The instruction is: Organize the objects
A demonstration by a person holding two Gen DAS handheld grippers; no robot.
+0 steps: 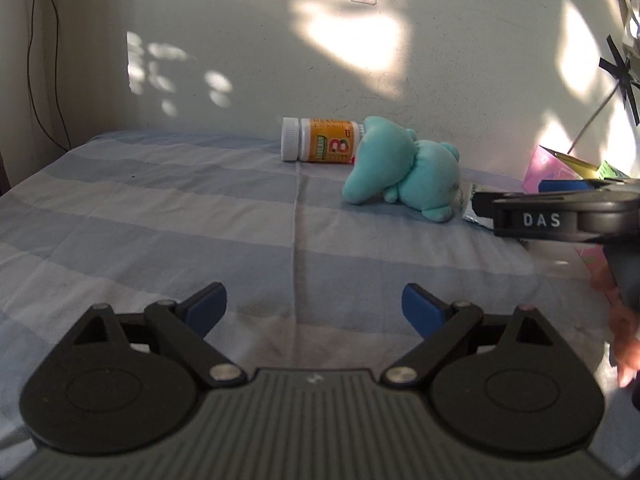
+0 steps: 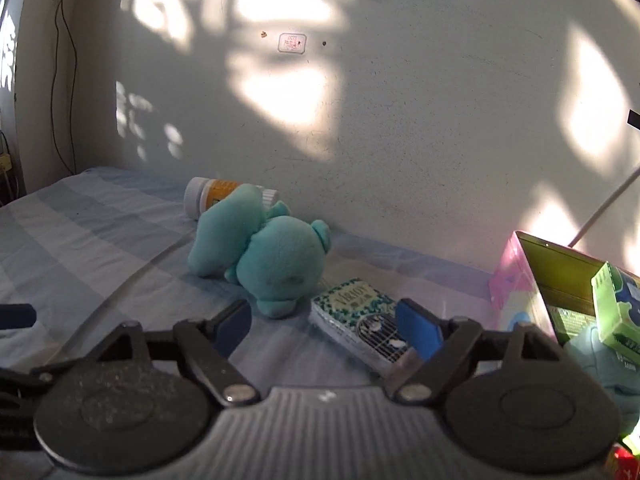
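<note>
Left wrist view showed the left gripper (image 1: 315, 309) held above a striped blue-and-grey sheet (image 1: 160, 216), its two blue-padded fingers spread wide with nothing between them. Ahead, near the wall (image 1: 240, 80), lay one orange pill bottle (image 1: 320, 140) on its side, white cap pointing left. One teal plush toy (image 1: 404, 170) lay just in front of it, touching or overlapping the bottle's right end. Part of the right gripper (image 1: 560, 216) entered from the right edge of this view, with a hand (image 1: 622, 332) partly visible below it.

Right wrist view showed the right gripper (image 2: 325, 328) with its two fingers also spread apart and gripping nothing. One small patterned packet (image 2: 356, 320) lay flat on the sheet, its near end partly hidden behind the right finger (image 2: 418, 330); whether the pad touched it could not be determined. The plush toy sat just beside the packet, to its left, with the bottle behind it against the wall.

At the right edge stood one pink box (image 2: 516, 280), open at the top (interior partly sunlit). It held at least two items: one green carton (image 2: 618, 308) standing tilted at its edge and one pale blue soft item (image 2: 600, 364) below that. Further contents could not be counted.

Item count on the sheet: one bottle, one plush toy, one packet
</note>
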